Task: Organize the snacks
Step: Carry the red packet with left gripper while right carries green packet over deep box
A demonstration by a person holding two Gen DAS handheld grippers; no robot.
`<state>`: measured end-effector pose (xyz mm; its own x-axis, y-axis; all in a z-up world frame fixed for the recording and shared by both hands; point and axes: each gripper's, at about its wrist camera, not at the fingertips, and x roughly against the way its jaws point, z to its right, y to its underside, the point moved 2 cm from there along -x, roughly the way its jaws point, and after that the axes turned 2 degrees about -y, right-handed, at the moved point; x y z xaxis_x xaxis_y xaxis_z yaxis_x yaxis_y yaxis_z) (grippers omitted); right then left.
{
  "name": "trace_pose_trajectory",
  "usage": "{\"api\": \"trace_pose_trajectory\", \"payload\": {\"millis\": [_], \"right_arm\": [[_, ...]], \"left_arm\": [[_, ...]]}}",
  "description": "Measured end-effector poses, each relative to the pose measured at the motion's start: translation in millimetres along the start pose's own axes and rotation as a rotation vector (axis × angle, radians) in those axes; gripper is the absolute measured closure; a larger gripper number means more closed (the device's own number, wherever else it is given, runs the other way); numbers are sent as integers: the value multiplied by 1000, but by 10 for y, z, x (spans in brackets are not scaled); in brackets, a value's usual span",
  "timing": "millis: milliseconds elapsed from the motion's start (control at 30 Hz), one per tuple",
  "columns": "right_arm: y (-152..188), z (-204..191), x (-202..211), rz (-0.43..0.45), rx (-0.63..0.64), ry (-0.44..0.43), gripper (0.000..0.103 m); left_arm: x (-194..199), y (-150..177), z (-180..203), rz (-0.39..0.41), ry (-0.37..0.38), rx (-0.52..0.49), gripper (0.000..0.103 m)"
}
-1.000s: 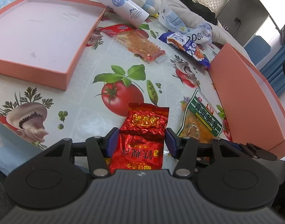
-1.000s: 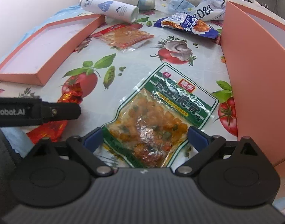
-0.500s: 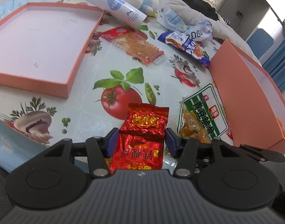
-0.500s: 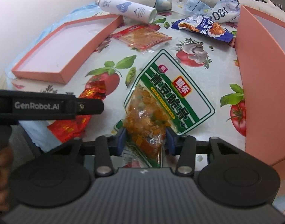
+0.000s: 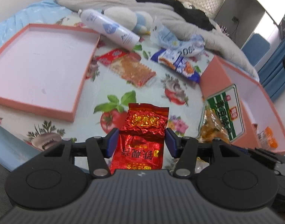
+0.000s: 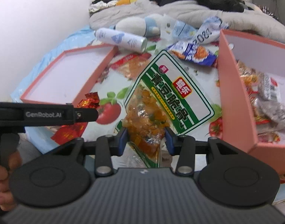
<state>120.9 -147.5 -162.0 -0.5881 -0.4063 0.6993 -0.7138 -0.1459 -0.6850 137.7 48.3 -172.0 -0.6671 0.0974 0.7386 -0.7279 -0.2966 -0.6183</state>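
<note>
Left wrist: left gripper (image 5: 140, 140) clamping one red foil packet (image 5: 142, 138); right gripper (image 6: 146, 138) clamping one green-labelled snack bag (image 6: 161, 100); two pink boxes (image 5: 75, 100)

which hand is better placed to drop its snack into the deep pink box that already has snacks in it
Right. The right gripper holds the green-labelled clear snack pouch beside the deep pink box; the left gripper, with the red foil packet, is farther off.

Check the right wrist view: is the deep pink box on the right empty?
No: the deep pink box already holds several snack packets piled against its inner wall.
</note>
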Motion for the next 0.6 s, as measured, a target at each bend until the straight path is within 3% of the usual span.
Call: {"api": "trace_pose_trajectory", "payload": {"millis": [367, 600], "right_arm": [[-402, 189, 604, 120, -69, 23, 58], [-673, 322, 968, 222, -53, 59, 58]], "left_arm": [[463, -444, 337, 109, 68, -20, 44], [567, -676, 786, 153, 164, -52, 44]]}}
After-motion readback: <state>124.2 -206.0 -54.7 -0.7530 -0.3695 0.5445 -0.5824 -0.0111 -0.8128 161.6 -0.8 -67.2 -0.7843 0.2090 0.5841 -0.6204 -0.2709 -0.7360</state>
